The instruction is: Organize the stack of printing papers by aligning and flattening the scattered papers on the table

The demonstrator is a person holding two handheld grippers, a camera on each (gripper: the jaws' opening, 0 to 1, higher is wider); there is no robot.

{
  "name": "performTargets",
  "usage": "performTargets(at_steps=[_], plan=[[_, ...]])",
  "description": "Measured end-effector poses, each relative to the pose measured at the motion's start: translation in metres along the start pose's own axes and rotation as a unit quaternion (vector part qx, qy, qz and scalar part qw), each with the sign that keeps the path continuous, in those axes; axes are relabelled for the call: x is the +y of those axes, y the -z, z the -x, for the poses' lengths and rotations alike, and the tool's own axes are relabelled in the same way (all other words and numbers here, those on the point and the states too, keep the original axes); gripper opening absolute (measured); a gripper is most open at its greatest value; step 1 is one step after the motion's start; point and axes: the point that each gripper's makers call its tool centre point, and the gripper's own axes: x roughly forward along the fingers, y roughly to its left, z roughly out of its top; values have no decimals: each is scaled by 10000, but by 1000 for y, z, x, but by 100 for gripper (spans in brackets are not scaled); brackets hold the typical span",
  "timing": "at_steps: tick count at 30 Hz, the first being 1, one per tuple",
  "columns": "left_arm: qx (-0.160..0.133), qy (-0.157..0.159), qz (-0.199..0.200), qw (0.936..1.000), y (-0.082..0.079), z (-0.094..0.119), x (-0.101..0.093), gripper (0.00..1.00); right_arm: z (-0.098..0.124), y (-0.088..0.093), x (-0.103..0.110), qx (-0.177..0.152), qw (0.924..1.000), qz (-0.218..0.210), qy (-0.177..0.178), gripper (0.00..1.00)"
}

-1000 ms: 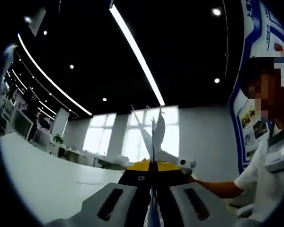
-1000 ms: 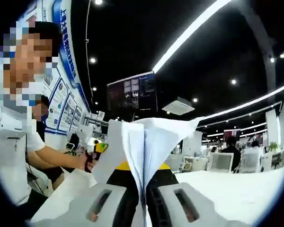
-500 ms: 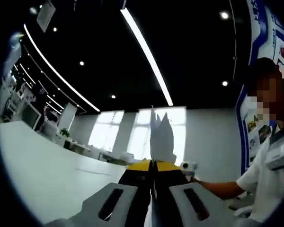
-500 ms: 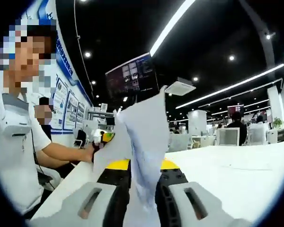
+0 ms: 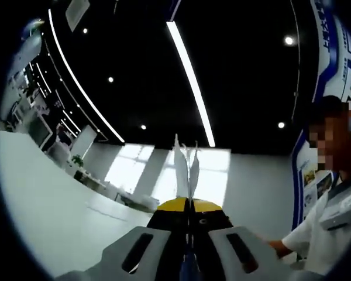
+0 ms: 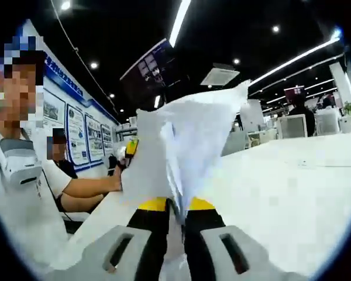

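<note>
**A:** Where do you stand with the papers (image 6: 187, 140)?

**B:** You have them off the surface (image 6: 292, 193) and in the air. Your right gripper (image 6: 175, 219) is clamped on one end of the sheaf, which fans up loose and ruffled above the jaws. Your left gripper (image 5: 188, 225) is clenched on the other end, where the sheets (image 5: 186, 172) rise edge-on as a thin sliver against the bright windows.

**A:** So how much is done?

**B:** By the look of it, the gathering is done: you hold the sheets as one bundle. The squaring is not. In the right gripper view the top edges spread at different heights and the corners do not meet. You have yet to tap them even, lay them down and press them flat.

**A:** Any room to work?

**B:** Plenty. The white surface runs wide and bare to the right of the sheaf, and in the left gripper view it stretches away on the left too. A seated person (image 6: 23, 175) is close on the other side of the right gripper view, so keep your swing toward the bare side.

**A:** Edges to watch?

**B:** I cannot see the near edge of the surface below your grippers; the far edge lies well off.
</note>
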Motion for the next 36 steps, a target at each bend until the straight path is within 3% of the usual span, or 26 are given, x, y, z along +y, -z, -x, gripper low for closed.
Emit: performTargets(at_steps=[2,4,7,10,11,12,13,14,15,17,20,22,23,24,25,26,27,28,29,30,31,32,33,34,36], plan=[[102,-143,50,9998,3,1,5,5,4,0,3,18,10000,14,8,1],[82,-230,414,9988,3,2,10,5,8,-5,6,-14,10000,-15,-55,2],[60,-276,595,9978,1,4,18,5,14,-21,11,-387,9973,-600,-176,14],[301,-833,1295,9876,11,7,42,5,17,-32,4,-651,9936,-907,-146,13],[318,-799,1252,9884,11,7,43,5,16,-34,2,-700,9920,-1048,-117,10],[342,-1030,1356,9848,12,9,49,5,16,-28,0,-531,9913,-1199,-74,2],[338,-1044,1459,9832,12,9,50,5,14,-26,0,-464,9921,-1167,-60,0],[335,-1022,1460,9834,12,8,50,5,13,-25,1,-461,9910,-1253,-64,0],[360,-1251,1541,9794,14,9,56,5,12,-20,0,-323,9906,-1332,35,0],[349,-1137,1355,9836,12,6,53,5,13,-23,0,-344,9917,-1238,42,0],[426,-1069,1670,9792,15,4,50,6,17,-28,3,-284,9925,-1184,40,0],[592,-1590,1783,9692,23,7,64,5,16,-30,1,-200,9923,-1209,175,0],[586,-1892,1817,9632,26,8,73,5,14,-26,-3,47,9925,-1156,390,0],[652,-2344,2278,9428,35,12,84,5,12,-27,-6,88,9891,-1380,508,0],[612,-2323,2370,9413,35,11,85,5,11,-23,-10,204,9841,-1635,661,0],[795,-2659,2533,9267,45,18,94,5,11,-17,-12,379,9773,-1944,759,0],[948,-3024,2823,9055,56,25,101,5,12,-7,-16,638,9677,-2272,890,0],[958,-2969,2788,9083,58,23,101,5,13,2,-24,800,9595,-2457,1124,0],[1061,-3044,2726,9065,62,24,104,5,14,8,-27,887,9556,-2548,1187,0],[1215,-3341,2964,8864,72,30,108,5,15,19,-28,1102,9436,-2859,1251,0],[1328,-3520,2971,8776,80,34,112,5,17,30,-34,1278,9337,-3025,1423,0],[1463,-3588,2932,8740,87,35,114,5,20,42,-34,1560,9236,-3143,1544,0],[1556,-3728,2853,8691,93,38,118,5,19,52,-39,1649,9277,-2899,1678,0],[1778,-3958,2834,8552,105,44,121,5,21,62,-42,1803,9211,-2919,1841,0],[1894,-4052,2729,8517,115,50,106,6,22,70,-44,1900,9232,-2718,1942,0]])
